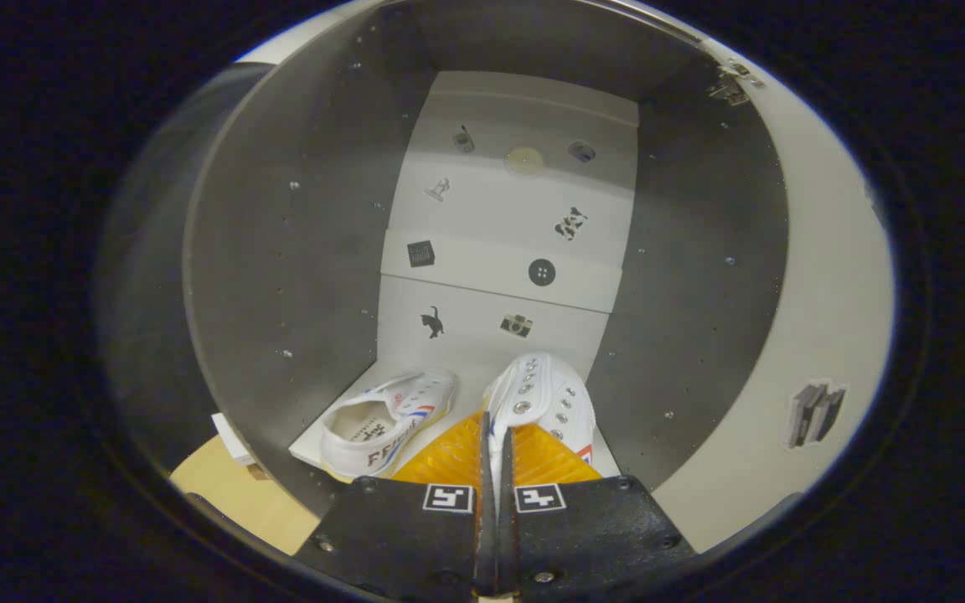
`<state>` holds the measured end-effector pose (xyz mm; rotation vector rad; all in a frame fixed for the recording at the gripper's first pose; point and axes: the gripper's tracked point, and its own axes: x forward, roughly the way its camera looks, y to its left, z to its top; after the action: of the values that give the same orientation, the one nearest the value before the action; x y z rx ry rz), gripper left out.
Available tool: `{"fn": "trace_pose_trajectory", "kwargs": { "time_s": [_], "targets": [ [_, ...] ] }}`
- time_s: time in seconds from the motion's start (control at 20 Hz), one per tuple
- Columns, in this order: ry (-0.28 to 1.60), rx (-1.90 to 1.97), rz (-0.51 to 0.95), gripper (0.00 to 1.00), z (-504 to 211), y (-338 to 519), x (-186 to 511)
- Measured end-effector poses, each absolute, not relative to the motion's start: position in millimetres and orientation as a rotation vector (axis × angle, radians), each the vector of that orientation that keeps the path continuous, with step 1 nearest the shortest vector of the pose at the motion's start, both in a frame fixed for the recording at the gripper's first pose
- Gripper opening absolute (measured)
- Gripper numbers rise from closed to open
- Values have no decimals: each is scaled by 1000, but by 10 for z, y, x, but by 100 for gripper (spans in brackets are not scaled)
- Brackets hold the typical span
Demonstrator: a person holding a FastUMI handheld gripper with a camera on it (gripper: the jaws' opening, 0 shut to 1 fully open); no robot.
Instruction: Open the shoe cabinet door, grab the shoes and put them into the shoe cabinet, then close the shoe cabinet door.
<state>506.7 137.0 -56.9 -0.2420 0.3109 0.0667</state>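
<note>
I look into the open shoe cabinet (298, 251), with dark grey side walls and a white back panel (508, 218) dotted with small stickers. One white sneaker (386, 423) with red and blue stripes lies on the white bottom shelf (315, 448), left of my fingers, its opening facing me. A second white sneaker (545, 402) with metal eyelets sits just ahead of my fingers, toe pointing into the cabinet. My gripper (495, 456) is shut on this second sneaker, its thin side wall pinched between the two pads.
The cabinet's open door (826, 335), white with a small sticker, stands to the right. A hinge (730, 84) shows at the upper right corner. A light wooden floor (231, 494) lies below the cabinet on the left.
</note>
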Motion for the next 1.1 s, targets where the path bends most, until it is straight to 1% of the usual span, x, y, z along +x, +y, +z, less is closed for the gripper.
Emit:
{"fn": "trace_pose_trajectory", "kwargs": {
  "time_s": [0.2, 0.35, 0.6, 0.7, 0.75, 0.8, 0.9, 0.95, 1.1],
  "targets": [
    [372, -324, 67, 5, -872, 1344, 5539],
    [398, -352, 97, 5, -1058, 1353, 5810],
    [433, -343, 132, 7, -1302, 1371, 6014],
    [411, -348, 98, 11, -1235, 1312, 6015],
    [412, -330, 103, 19, -1247, 1330, 5997],
    [394, -303, 94, 23, -1200, 1318, 5970],
    [322, -285, 54, 58, -958, 1250, 5917],
    [294, -283, 48, 72, -880, 1250, 5879],
    [274, -234, 108, 93, -698, 1396, 5519]
  ]
}}
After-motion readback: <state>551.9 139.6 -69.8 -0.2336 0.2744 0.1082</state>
